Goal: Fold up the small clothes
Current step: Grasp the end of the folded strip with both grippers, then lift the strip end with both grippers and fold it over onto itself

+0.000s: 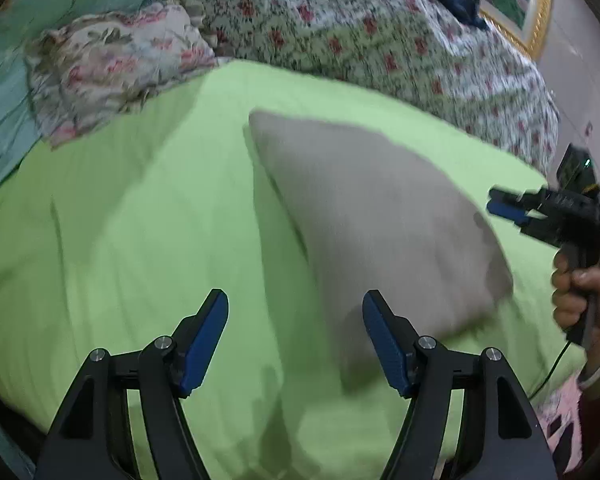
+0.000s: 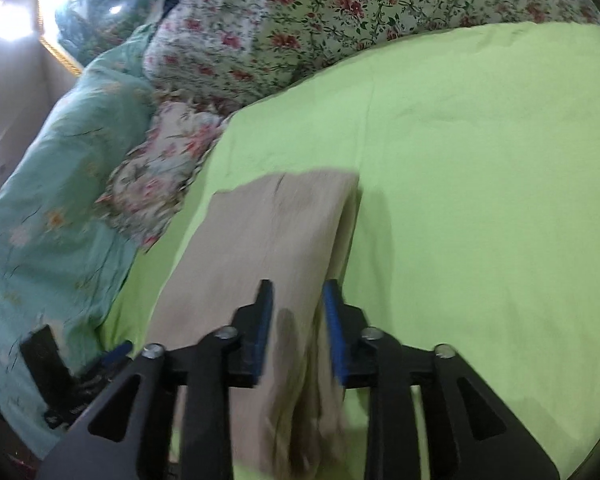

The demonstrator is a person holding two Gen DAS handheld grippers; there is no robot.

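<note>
Left wrist view
Left claw (image 1: 295, 310): jaws stood wide apart with nothing between them, above bare green sheet (image 1: 140, 240).
Beige garment (image 1: 372, 208): lay on the green sheet ahead and to the right of the left claw; its far corner was pointed, its near edge ran beside the right finger. Outline blurred.
Right claw (image 1: 496, 206): seen at the right edge, gripped by a hand (image 1: 580, 300), over the garment's right side; its jaw state could not be read here.
Open room: broad bare sheet lay to the left of the garment.
Boundaries: floral quilt (image 1: 380, 40) along the far edge, floral pillow (image 1: 112, 72) at far left.

Right wrist view
Right claw (image 2: 296, 304): jaws were partly apart, the beige garment (image 2: 268, 232) running between them; the pads did not appear to press it.
Garment edges: far edge straight, right side folded under.
Open room: bare green sheet (image 2: 480, 200) lay to the right.
Boundaries: teal bedding (image 2: 60, 200) at left, floral quilt (image 2: 300, 20) beyond.
</note>
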